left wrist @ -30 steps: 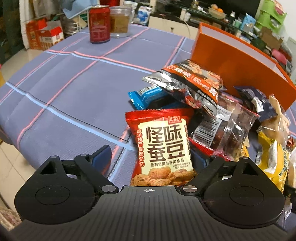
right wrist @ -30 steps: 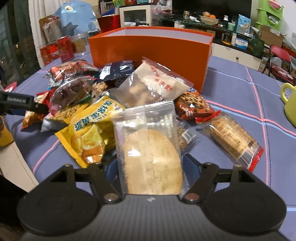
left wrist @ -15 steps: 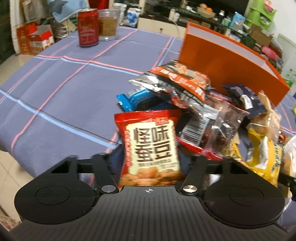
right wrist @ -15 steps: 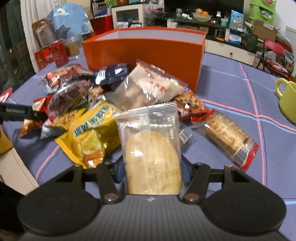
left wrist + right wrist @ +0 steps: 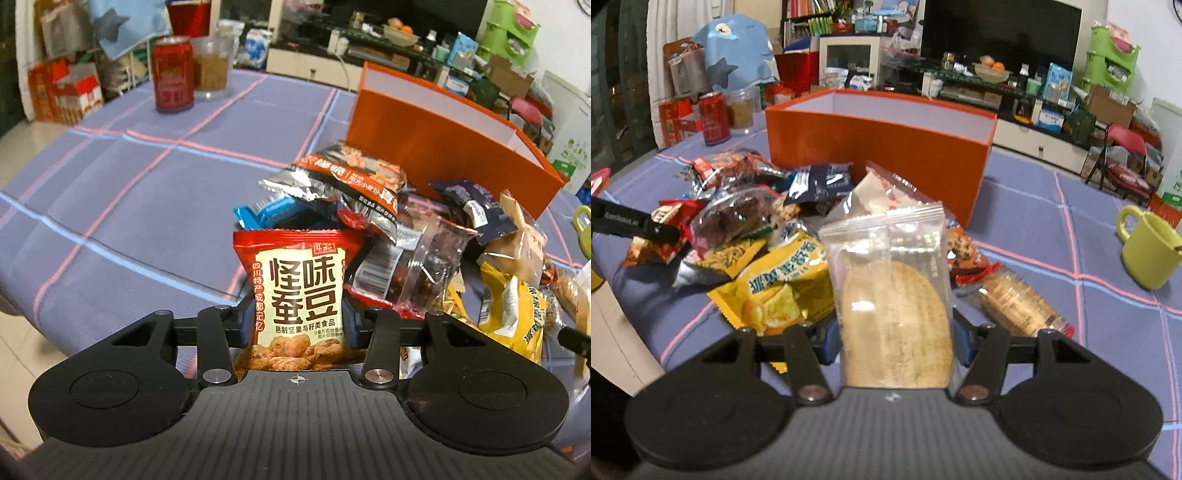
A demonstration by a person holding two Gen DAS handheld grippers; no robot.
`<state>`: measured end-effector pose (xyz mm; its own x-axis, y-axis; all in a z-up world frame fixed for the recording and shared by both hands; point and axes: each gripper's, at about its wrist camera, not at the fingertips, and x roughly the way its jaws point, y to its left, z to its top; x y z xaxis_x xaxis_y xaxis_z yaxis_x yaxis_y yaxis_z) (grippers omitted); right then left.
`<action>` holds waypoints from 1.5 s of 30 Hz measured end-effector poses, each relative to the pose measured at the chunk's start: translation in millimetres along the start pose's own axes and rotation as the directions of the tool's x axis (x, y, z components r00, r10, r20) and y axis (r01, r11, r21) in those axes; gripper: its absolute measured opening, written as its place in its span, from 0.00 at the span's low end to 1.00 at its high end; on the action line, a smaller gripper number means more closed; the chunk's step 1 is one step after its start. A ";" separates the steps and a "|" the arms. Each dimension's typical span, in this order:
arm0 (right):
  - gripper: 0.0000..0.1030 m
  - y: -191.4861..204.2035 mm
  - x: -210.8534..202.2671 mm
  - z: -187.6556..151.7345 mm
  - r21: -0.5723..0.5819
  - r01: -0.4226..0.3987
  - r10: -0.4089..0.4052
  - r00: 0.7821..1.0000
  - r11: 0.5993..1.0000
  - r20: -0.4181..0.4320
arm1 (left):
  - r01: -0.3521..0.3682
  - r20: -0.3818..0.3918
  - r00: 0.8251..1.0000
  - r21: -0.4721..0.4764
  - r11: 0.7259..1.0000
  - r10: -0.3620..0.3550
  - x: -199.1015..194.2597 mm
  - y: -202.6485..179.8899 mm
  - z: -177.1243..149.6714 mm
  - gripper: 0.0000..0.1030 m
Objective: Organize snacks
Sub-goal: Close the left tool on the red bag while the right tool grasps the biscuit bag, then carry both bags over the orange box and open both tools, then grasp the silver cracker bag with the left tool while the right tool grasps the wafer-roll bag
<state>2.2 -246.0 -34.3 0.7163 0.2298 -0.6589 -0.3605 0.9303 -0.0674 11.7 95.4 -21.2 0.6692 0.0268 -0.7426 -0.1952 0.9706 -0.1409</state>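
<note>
My left gripper (image 5: 295,325) is shut on a red snack packet with a cream label (image 5: 299,291) and holds it upright above the table's near edge. My right gripper (image 5: 892,341) is shut on a clear packet with a round biscuit (image 5: 894,306), also lifted. A pile of snack packets (image 5: 768,236) lies on the purple checked tablecloth in front of an open orange box (image 5: 882,147). The box also shows in the left wrist view (image 5: 443,140), behind the pile (image 5: 406,236). The left gripper's finger (image 5: 631,223) shows at the left of the right wrist view.
A red can (image 5: 173,74) and a glass jar (image 5: 212,68) stand at the table's far left. A green mug (image 5: 1148,251) stands on the right. A wrapped biscuit roll (image 5: 1019,302) lies apart from the pile. The table edge drops to the floor at the left.
Both grippers closed on their packets and lifted them. The left jaws went from wide open to shut on the red packet. Both views rose and drew back a little.
</note>
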 end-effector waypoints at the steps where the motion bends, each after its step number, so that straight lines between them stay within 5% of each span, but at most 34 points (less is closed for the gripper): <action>1: 0.61 -0.1 -1.4 0.5 -0.002 0.004 -0.004 1.000 1.000 0.006 | 0.004 0.003 1.000 0.006 1.000 -0.004 -3.1 -0.5 0.0 0.13; 16: 0.61 -1.2 -21.0 8.7 0.010 0.018 -0.019 0.996 1.000 0.082 | 0.013 0.216 0.975 0.135 0.991 -0.042 -77.3 -18.9 -7.4 0.12; 20: 0.61 -2.5 -27.3 24.2 0.046 0.008 -0.014 0.991 0.999 0.131 | 0.064 0.222 0.970 0.159 0.985 -0.099 -75.1 -32.6 24.2 0.12; 26: 0.61 -22.7 -0.4 91.1 0.127 -0.005 -0.020 0.981 0.992 0.192 | 0.106 0.266 0.951 0.203 0.973 -0.159 -40.0 -73.4 113.0 0.12; 34: 0.61 -39.8 75.7 184.2 0.173 -0.006 -0.023 0.986 0.985 0.164 | 0.122 0.172 0.972 0.210 0.970 -0.160 55.7 -125.2 204.1 0.14; 37: 0.74 -43.9 102.7 200.8 0.181 0.003 -0.025 0.992 0.983 0.121 | 0.145 0.143 0.974 0.205 0.968 -0.176 66.9 -124.8 206.9 0.19; 39: 0.74 -48.7 99.5 201.5 0.204 -0.018 -0.010 0.991 0.979 0.134 | 0.145 0.190 0.964 0.215 0.966 -0.187 52.1 -116.5 201.2 0.38; 41: 0.77 -51.1 80.8 194.3 0.202 -0.008 -0.028 0.985 0.979 0.173 | 0.149 0.220 0.957 0.188 0.971 -0.189 34.7 -101.2 193.2 0.45; 45: 0.89 -62.8 22.4 154.4 0.232 0.039 -0.101 0.960 0.972 0.263 | 0.178 0.254 0.944 0.138 0.974 -0.209 -4.9 -64.3 161.0 0.44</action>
<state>133.2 -255.2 70.9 0.8807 0.2015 -0.4288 -0.1840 0.9795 0.0823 136.4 71.3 97.0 0.8548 -0.1164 -0.5058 0.0277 0.9834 -0.1795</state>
